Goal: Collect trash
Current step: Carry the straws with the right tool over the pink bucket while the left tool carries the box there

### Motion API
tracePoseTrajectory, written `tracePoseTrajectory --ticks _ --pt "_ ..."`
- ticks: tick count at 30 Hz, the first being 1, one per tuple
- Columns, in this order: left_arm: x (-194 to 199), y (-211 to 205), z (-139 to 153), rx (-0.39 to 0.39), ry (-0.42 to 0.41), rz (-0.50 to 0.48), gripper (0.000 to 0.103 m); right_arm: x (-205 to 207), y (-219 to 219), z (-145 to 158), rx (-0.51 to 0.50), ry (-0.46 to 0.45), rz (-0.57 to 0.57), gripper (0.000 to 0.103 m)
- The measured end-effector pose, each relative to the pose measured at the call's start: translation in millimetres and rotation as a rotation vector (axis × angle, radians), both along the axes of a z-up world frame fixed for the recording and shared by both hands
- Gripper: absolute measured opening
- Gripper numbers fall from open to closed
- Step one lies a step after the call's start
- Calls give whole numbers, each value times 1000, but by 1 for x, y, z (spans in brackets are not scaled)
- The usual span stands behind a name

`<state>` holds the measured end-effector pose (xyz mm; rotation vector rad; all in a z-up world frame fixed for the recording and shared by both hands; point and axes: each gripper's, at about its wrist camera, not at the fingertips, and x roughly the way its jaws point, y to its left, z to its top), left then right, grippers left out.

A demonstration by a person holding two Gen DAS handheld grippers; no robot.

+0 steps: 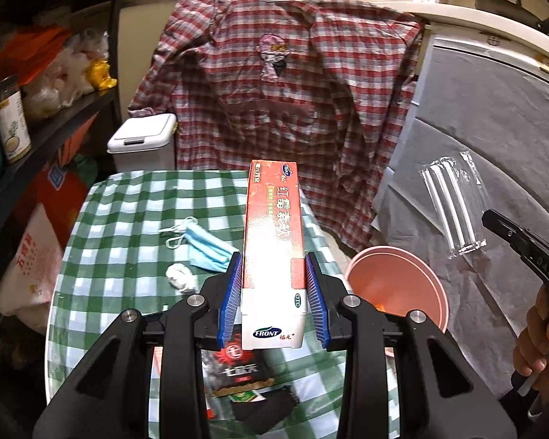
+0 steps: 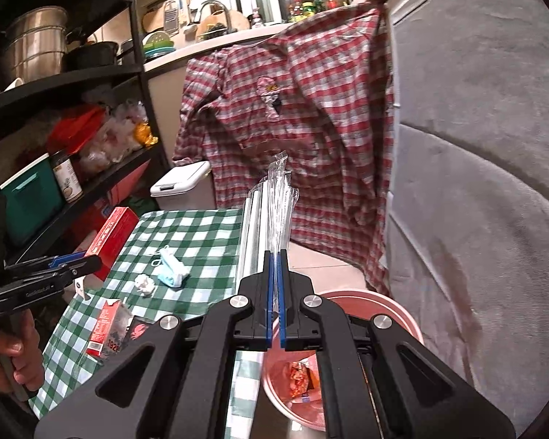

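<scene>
- The left gripper [image 1: 273,294] is gripping a red-and-white carton [image 1: 274,241], the blue pads [image 1: 231,292] pressing on both long sides of its white lower end. The carton is pointing toward 12 o'clock, raised above the table.
- In the right wrist view, the same left gripper [image 2: 77,260] is showing at 9 o'clock with the carton [image 2: 112,236] projecting from it, and a hand [image 2: 12,356] is wrapping its handle.
- The right gripper [image 2: 274,292] is standing with its fingers nearly together, pinching a clear plastic sleeve of white straws [image 2: 271,216]. The sleeve is rising toward 12 o'clock from the fingertips.
- In the left wrist view, that sleeve [image 1: 454,201] is hanging at 2 o'clock, beside the right gripper's black body [image 1: 523,245], which a hand [image 1: 541,333] is holding.
- A pink bin [image 2: 384,314] is sitting below the right gripper at 6 o'clock, just off the table edge, with a red-orange wrapper [image 2: 300,376] lying inside. The bin [image 1: 402,285] is appearing at 4 o'clock in the left wrist view.
- On the green-and-white checked tablecloth [image 1: 128,219], a blue face mask [image 1: 205,248] and a white crumpled wad [image 1: 181,278] are lying at 10 o'clock of the left gripper, close together.
- A dark packet [image 1: 238,373] is lying under the left gripper at 6 o'clock.
- A small red-and-white box [image 2: 104,329] is lying near the table's near edge, at 8 o'clock in the right wrist view.
- A red plaid shirt [image 1: 285,95] is hanging behind the table at 12 o'clock.
- A white lidded bin [image 1: 142,142] is standing at 11 o'clock beyond the table.
</scene>
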<state>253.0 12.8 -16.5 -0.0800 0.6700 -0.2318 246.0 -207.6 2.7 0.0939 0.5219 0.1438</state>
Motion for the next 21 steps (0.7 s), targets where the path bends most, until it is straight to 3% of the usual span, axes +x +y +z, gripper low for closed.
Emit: tracePoseTrajectory --ticks 21 --pt "5 -68 -2 0 -6 -120 34 -3 -43 -3 -36 2 -97 2"
